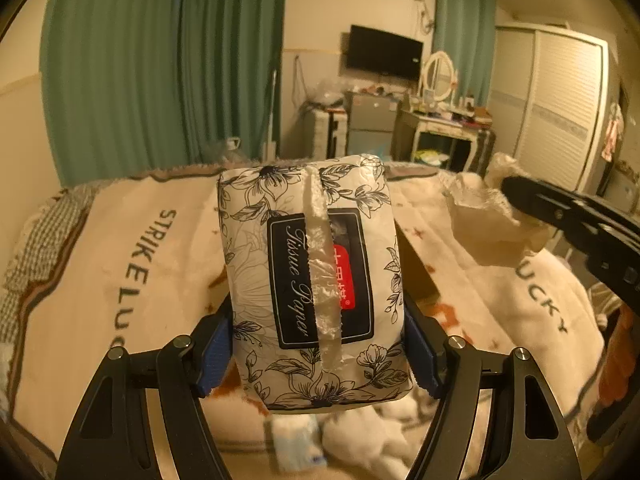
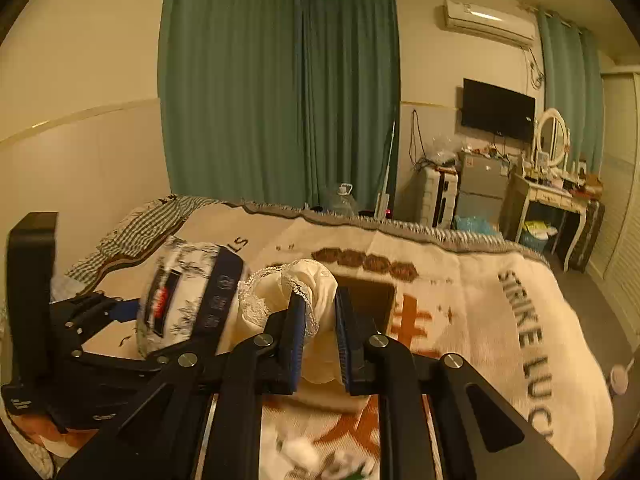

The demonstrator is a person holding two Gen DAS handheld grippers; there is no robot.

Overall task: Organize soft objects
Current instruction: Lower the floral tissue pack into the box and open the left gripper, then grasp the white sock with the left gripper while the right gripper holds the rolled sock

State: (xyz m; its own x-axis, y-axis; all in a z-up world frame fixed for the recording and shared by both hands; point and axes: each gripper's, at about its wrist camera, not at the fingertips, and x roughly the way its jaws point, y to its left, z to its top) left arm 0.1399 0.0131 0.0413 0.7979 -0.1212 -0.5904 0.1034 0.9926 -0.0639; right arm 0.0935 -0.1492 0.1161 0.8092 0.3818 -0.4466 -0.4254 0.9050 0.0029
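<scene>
Clamped in my left gripper (image 1: 316,354) is the tissue pack (image 1: 312,280), my right gripper (image 2: 320,344) pinching the lace cloth (image 2: 296,300) beside it above the blanket (image 2: 460,280) (both mid-carry, I judge), needing a drop spot next.

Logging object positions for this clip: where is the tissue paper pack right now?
The tissue paper pack is clamped in the left gripper, held up over the bed blanket; in the right wrist view it sits left of the cream cloth.

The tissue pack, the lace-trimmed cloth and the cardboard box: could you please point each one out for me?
tissue pack (image 1: 312,280): left wrist view, black label.
lace-trimmed cloth (image 2: 316,280): right wrist view, bunched top.
cardboard box (image 2: 370,300): right wrist view, inner wall.
</scene>
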